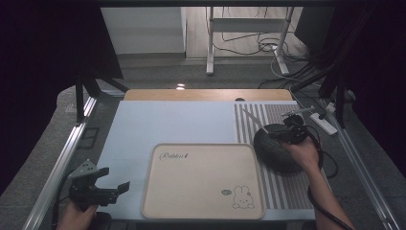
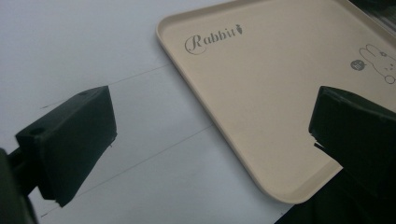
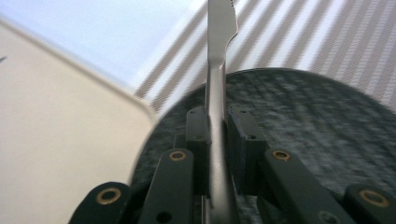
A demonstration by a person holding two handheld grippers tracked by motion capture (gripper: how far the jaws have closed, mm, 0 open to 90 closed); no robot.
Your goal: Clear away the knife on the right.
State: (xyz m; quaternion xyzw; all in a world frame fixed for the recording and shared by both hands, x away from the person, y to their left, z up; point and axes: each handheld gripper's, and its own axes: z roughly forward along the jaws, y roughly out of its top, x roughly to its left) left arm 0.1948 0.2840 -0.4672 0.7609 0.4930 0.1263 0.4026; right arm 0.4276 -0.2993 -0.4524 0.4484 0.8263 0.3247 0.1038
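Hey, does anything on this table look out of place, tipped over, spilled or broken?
Nothing stands out. The beige rabbit tray lies flat and square on the table, bare. The dark plate rests on the striped mat. The right gripper holds a metal knife over it.

A lab-like recording room: black curtains [image 1: 43, 72], aluminium frame rails [image 1: 57, 163], loose floor cables [image 1: 268, 48].
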